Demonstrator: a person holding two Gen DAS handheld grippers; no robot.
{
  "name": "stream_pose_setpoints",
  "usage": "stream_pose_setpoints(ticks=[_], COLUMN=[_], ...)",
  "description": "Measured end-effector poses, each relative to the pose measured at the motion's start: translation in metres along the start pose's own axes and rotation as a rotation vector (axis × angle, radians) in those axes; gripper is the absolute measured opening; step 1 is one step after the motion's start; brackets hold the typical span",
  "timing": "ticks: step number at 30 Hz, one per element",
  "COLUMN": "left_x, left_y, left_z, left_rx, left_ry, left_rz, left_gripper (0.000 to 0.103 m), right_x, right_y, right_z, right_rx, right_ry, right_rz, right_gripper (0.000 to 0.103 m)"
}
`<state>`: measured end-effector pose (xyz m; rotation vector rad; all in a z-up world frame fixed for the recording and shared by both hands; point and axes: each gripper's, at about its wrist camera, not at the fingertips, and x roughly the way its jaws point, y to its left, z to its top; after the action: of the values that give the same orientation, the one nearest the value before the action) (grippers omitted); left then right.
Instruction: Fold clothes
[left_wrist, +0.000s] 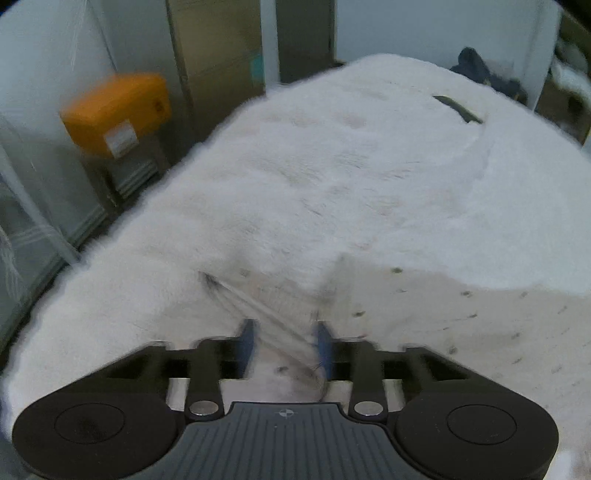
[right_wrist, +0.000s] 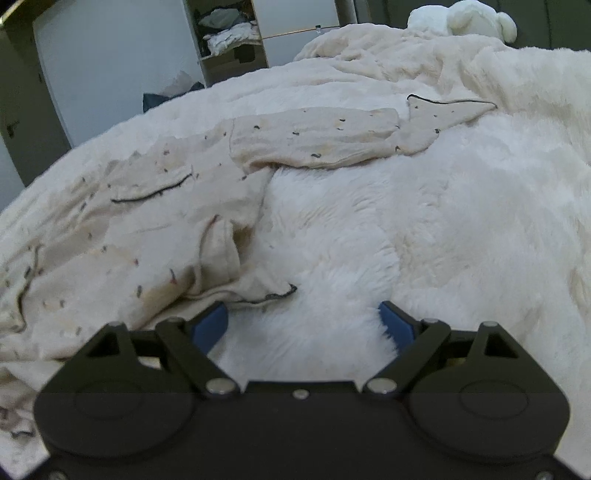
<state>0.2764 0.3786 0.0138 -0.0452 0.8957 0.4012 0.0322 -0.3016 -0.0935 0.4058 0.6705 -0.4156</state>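
Lying beside garment (right_wrist: 155, 236) on blanket (right_wrist: 443, 221): plush toy (right_wrist: 469, 18).

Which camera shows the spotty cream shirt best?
The right wrist view: the cream fabric shirt with dark specks lies spread across the fluffy white blanket, sleeve stretched out. The left wrist view shows only a blurred corner of it.

Fluffy white blanket (right_wrist: 424, 229) – cream speckled garment (right_wrist: 155, 221) spread on it

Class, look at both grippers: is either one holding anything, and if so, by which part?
Neither. The right gripper stands wide open over the blanket; the left gripper is open, garment unpinched.
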Motion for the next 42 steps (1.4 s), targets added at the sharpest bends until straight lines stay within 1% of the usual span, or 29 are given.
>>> stream_pose_setpoints(ticks=[1, 2, 3, 4, 5, 6, 7, 9, 12, 14, 15, 16, 17, 19, 20, 21, 22, 23, 26, 27, 28, 32, 33, 34, 36, 37, 38, 40, 42], left_x=[-0.022, -0.048, -0.065, -0.082, -0.097, -0.112, -0.126, -0.149, -0.164, -0.173, -0.173, -0.170, -0.168, -0.166, -0.165, -0.164, -0.163, -0.165, -0.199, -0.212, -0.235, -0.316, -0.325, -0.338, -0.335, -0.330, -0.320, -0.304, -0.282], left_y=[-0.011, -0.026, -0.040, -0.056, -0.079, -0.102, -0.126, -0.182, -0.227, -0.266, -0.279, -0.290, -0.301, -0.318, -0.321, -0.322, -0.320, -0.314, -0.307, -0.309, -0.309, -0.316, -0.317, -0.318, -0.318, -0.319, -0.322, -0.326, -0.323], left_z=[-0.011, -0.027, -0.042, -0.058, -0.081, -0.104, -0.130, -0.200, -0.265, -0.310, -0.318, -0.322, -0.325, -0.321, -0.316, -0.309, -0.292, -0.275, -0.245, -0.240, -0.225, -0.168, -0.160, -0.144, -0.132, -0.128, -0.132, -0.142, -0.164], left_rx=[0.020, 0.051, 0.094, 0.146, 0.233, 0.320, 0.417, 0.689, 0.861, 0.860, 0.835, 0.822, 0.807, 0.748, 0.712, 0.671, 0.583, 0.496, 0.503, 0.528, 0.574, 0.661, 0.661, 0.626, 0.550, 0.519, 0.519, 0.528, 0.549], left_ry=[-0.056, -0.114, -0.145, -0.172, -0.172, -0.172, -0.167, -0.135, -0.164, -0.164, -0.169, -0.204, -0.236, -0.273, -0.260, -0.236, -0.176, -0.128, -0.145, -0.167, -0.207, -0.358, -0.377, -0.417, -0.399, -0.378, -0.344, -0.301, -0.246], left_rz=[-0.034, -0.098, -0.159, -0.221, -0.286, -0.352, -0.415, -0.506, -0.558, -0.657, -0.681, -0.671, -0.657, -0.598, -0.590, -0.585, -0.589, -0.621, -0.675, -0.675, -0.675, -0.698, -0.695, -0.698, -0.762, -0.793, -0.789, -0.763, -0.696], left_gripper=[0.045, 0.054, 0.064, 0.070, 0.083, 0.087, 0.087, 0.087, 0.087, 0.087, 0.087, 0.087, 0.087, 0.067, 0.034, 0.005, 0.003, 0.003, 0.003, 0.003, 0.003, 0.005, 0.006, 0.008, 0.027, 0.043, 0.052, 0.052, 0.053], right_x=[-0.002, -0.003, -0.005, -0.007, -0.009, -0.011, -0.012, -0.016, -0.022, -0.027, -0.028, -0.030, -0.031, -0.034, -0.035, -0.035, -0.036, -0.036, -0.035, -0.035, -0.035, -0.034, -0.033, -0.032, -0.031, -0.030, -0.030, -0.030, -0.029], right_y=[0.000, 0.000, 0.000, 0.000, 0.000, 0.000, 0.000, -0.001, -0.002, -0.001, -0.001, -0.001, -0.001, -0.004, -0.005, -0.008, -0.012, -0.013, -0.022, -0.024, -0.027, -0.032, -0.033, -0.033, -0.034, -0.035, -0.036, -0.037, -0.038], right_z=[0.000, 0.001, 0.001, 0.002, 0.002, 0.002, 0.001, 0.001, -0.001, -0.001, 0.000, 0.000, 0.001, 0.001, 0.001, 0.002, 0.003, 0.003, 0.005, 0.006, 0.007, 0.011, 0.012, 0.013, 0.014, 0.014, 0.015, 0.014, 0.014], right_rx=[0.003, 0.005, 0.008, 0.012, 0.016, 0.019, 0.021, 0.026, 0.046, 0.052, 0.054, 0.057, 0.064, 0.086, 0.095, 0.114, 0.137, 0.150, 0.214, 0.232, 0.254, 0.293, 0.297, 0.301, 0.307, 0.309, 0.311, 0.319, 0.328], right_ry=[-0.002, -0.005, -0.007, -0.011, -0.012, -0.012, -0.013, -0.012, -0.012, -0.017, -0.022, -0.027, -0.033, -0.038, -0.038, -0.038, -0.036, -0.035, -0.024, -0.023, -0.022, -0.029, -0.028, -0.026, -0.024, -0.023, -0.022, -0.019, -0.017], right_rz=[0.008, 0.015, 0.022, 0.037, 0.047, 0.055, 0.060, 0.069, 0.092, 0.118, 0.126, 0.132, 0.139, 0.151, 0.155, 0.164, 0.174, 0.181, 0.227, 0.241, 0.257, 0.296, 0.299, 0.301, 0.306, 0.308, 0.310, 0.316, 0.322], right_gripper=[0.088, 0.088, 0.088, 0.088, 0.088, 0.088, 0.087, 0.087, 0.087, 0.087, 0.087, 0.087, 0.087, 0.087, 0.087, 0.087, 0.087, 0.087, 0.087, 0.087, 0.087, 0.087, 0.087, 0.087, 0.087, 0.087, 0.087, 0.087, 0.087])
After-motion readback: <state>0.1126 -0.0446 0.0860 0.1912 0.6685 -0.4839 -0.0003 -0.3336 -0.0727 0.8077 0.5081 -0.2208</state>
